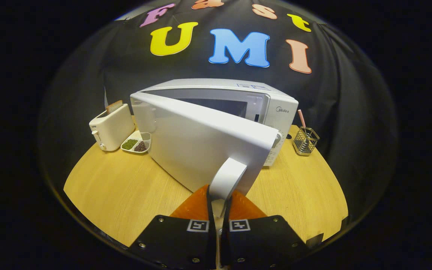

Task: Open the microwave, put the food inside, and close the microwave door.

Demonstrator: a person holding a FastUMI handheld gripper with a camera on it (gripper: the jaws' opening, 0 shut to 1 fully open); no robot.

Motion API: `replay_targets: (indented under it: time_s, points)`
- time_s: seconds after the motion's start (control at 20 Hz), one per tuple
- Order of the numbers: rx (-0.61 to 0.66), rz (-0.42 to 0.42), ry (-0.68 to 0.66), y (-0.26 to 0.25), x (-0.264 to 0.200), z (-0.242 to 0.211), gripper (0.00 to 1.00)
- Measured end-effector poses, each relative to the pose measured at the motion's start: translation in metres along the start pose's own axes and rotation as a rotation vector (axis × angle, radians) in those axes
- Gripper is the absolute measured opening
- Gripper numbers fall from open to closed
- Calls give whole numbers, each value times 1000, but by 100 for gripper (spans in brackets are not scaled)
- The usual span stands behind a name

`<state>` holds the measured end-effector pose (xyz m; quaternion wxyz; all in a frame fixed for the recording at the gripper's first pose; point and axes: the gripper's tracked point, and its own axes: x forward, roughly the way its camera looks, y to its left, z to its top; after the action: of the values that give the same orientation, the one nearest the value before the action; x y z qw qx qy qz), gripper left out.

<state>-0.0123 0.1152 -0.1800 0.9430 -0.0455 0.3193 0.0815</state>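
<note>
While the microwave (272, 112) stands at the back of the desk (118, 195), its door (201, 146) hangs partly open, hinged at the left, with the free edge swung toward the gripper (219, 204). The jaws stand nearly together, clamped on the door handle (226, 178), which rises just ahead of them. Food seems to be the tray (138, 144) beside the toaster (111, 126), left of the door.

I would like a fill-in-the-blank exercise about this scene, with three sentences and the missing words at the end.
1. The gripper is shut on the door's ____.
2. The microwave door is partly ____.
3. The divided dish lies between the microwave door and the ____.

Missing words: handle; open; toaster.

For reference: the handle sits between the fingers, the toaster holds a slice of bread, and a wire holder stands on the table on the microwave's other side.
</note>
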Motion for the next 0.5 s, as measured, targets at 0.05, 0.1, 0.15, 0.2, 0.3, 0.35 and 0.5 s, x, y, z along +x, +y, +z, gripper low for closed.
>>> replay_targets:
  time_s: [0.05, 0.1, 0.15, 0.2, 0.3, 0.35, 0.5]
  points:
    - [0, 14, -1, 7, -6, -3, 7]
    - [-5, 26, -4, 15, -10, -6, 7]
    - [-12, 37, -7, 23, -15, -8, 10]
    - [-22, 48, -10, 31, -19, -13, 11]
    - [-62, 65, -22, 47, -28, -19, 16]
    - [-90, 70, -25, 55, -33, -22, 17]
    - [-166, 110, -40, 85, -45, -33, 22]
